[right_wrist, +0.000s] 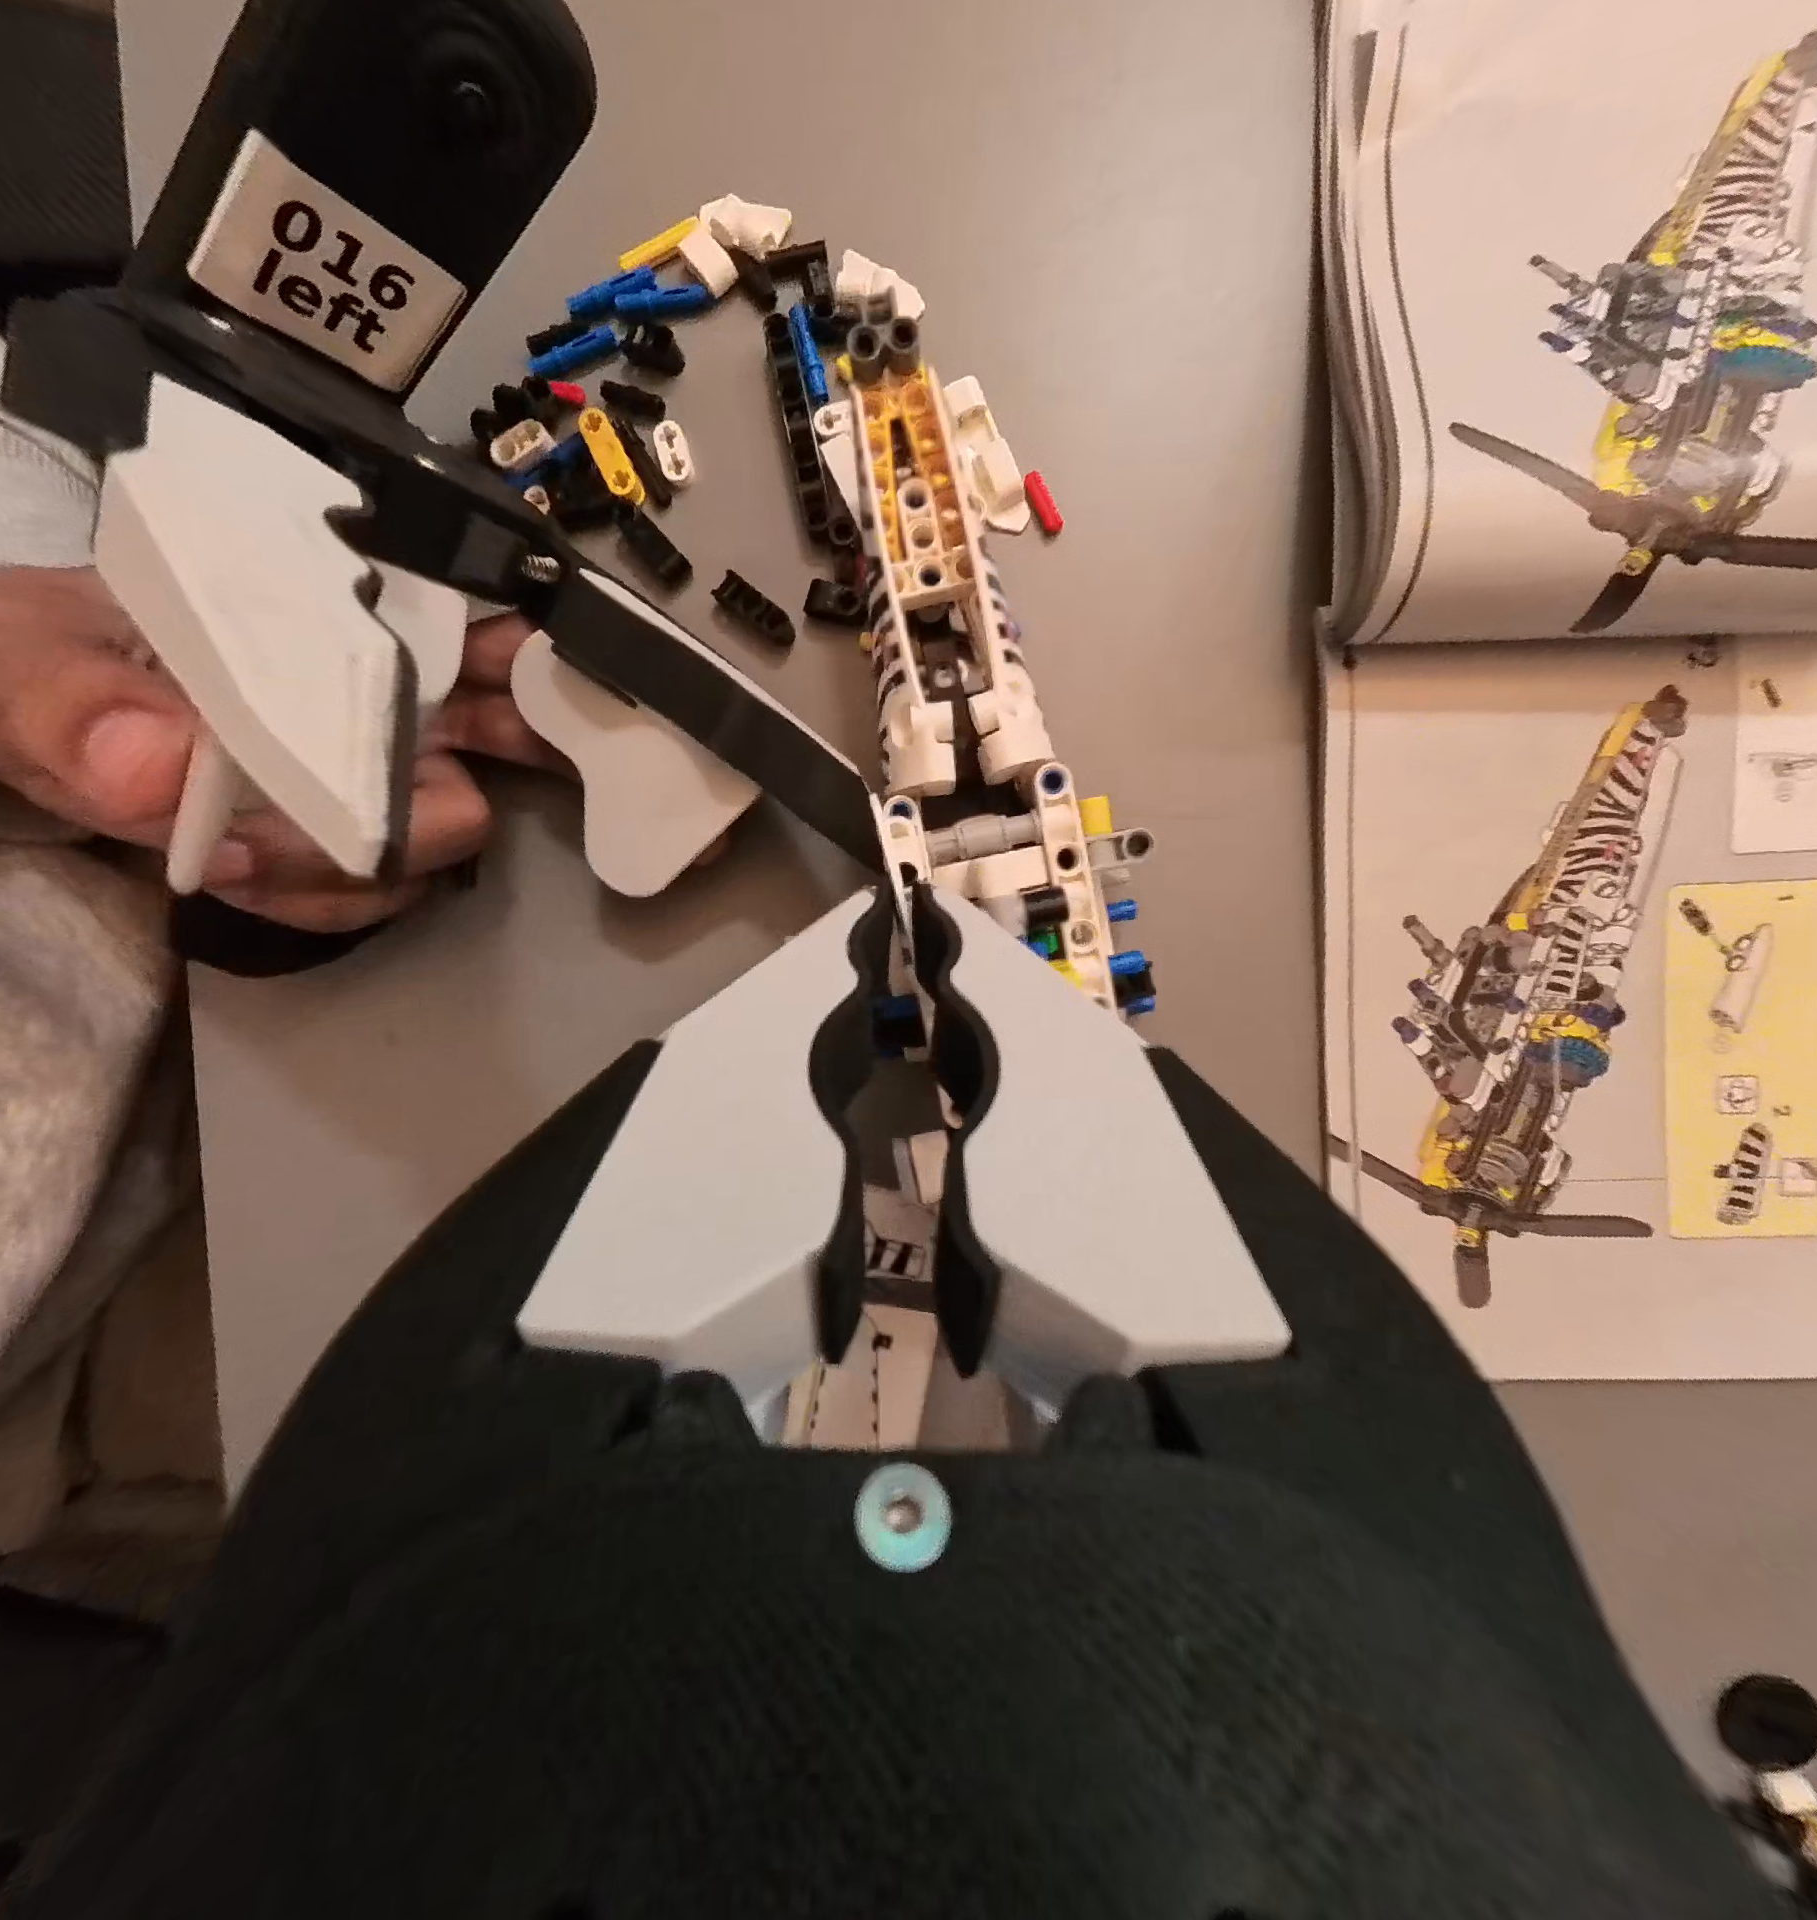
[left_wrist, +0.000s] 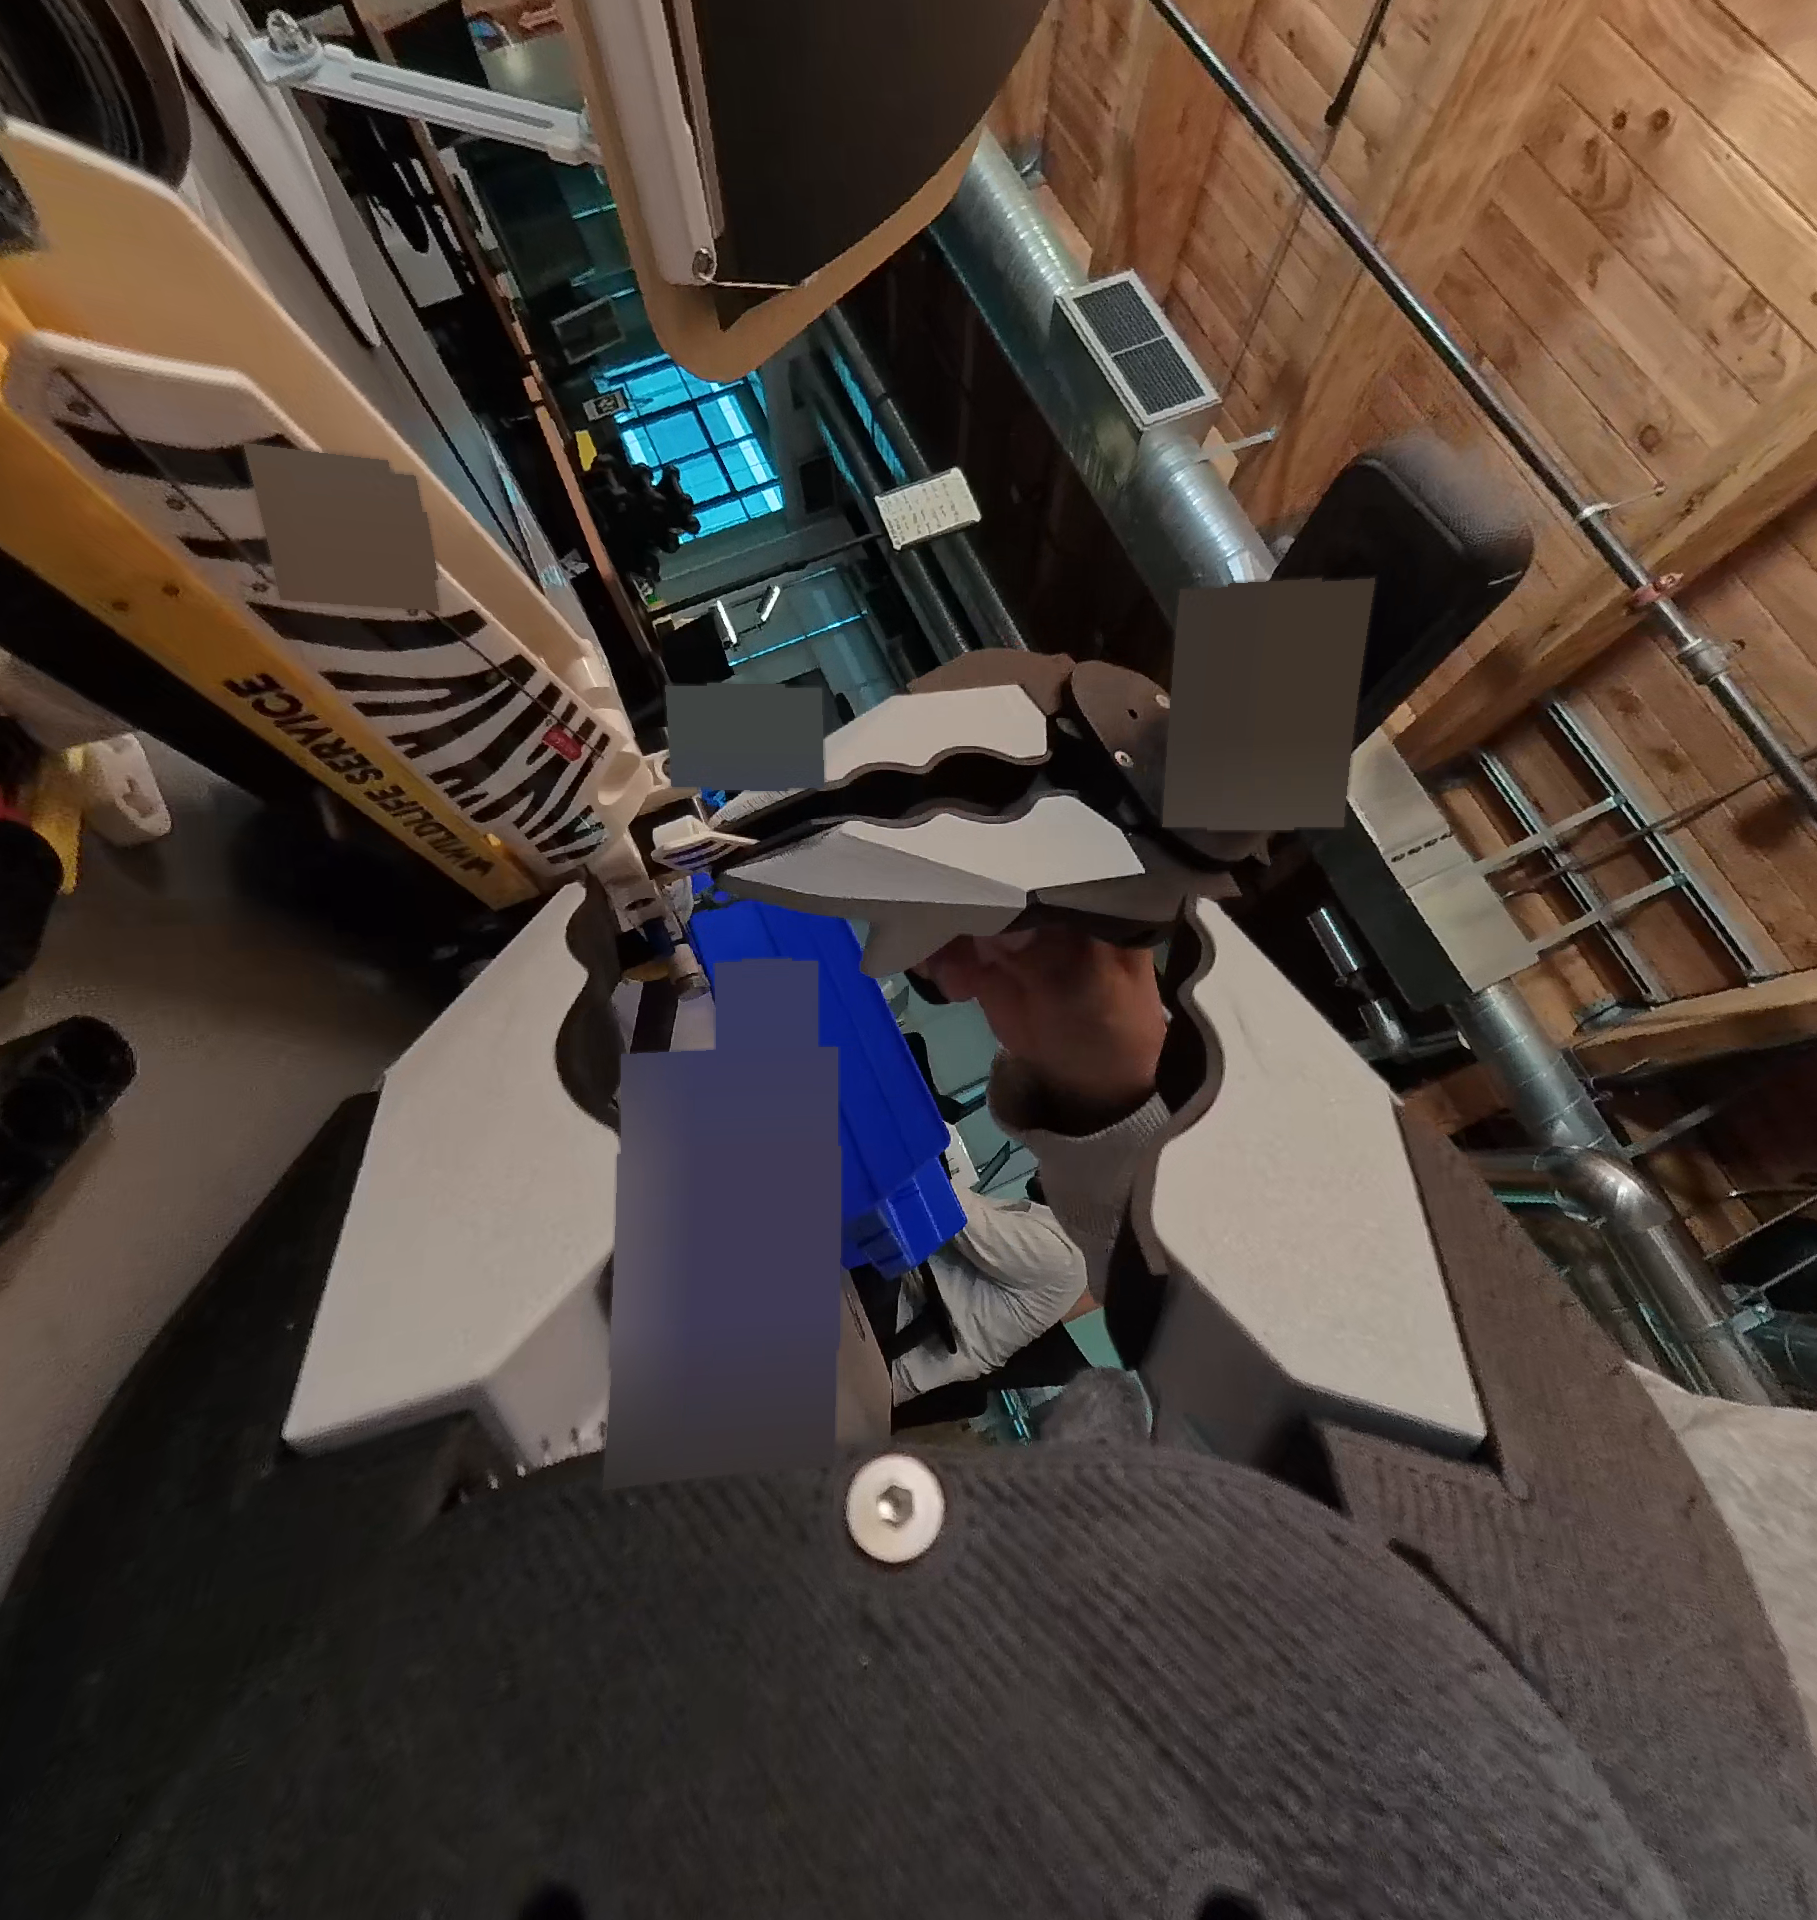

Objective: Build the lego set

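The lego plane model [right_wrist: 935, 582], white and yellow with zebra stripes, lies on the grey table [right_wrist: 1143, 208]; it also fills the left of the left wrist view [left_wrist: 291, 582]. My right gripper [right_wrist: 902, 909] is shut on a white striped panel [right_wrist: 888, 1257] at the model's near end. In the left wrist view it [left_wrist: 748, 847] pinches that small striped piece [left_wrist: 696, 840] against the model. My left gripper [left_wrist: 888, 914] is open, its fingers [left_wrist: 468, 1164] wide apart. In the right wrist view it [right_wrist: 769, 842] comes in from the left, one fingertip touching the model's near end.
Several loose lego pins and beams [right_wrist: 623, 416] lie on the table left of the model. An open instruction booklet [right_wrist: 1590, 727] lies at the right. A person's hand [right_wrist: 73, 727] holds the left gripper. A black tray [left_wrist: 21, 1122] sits at the left.
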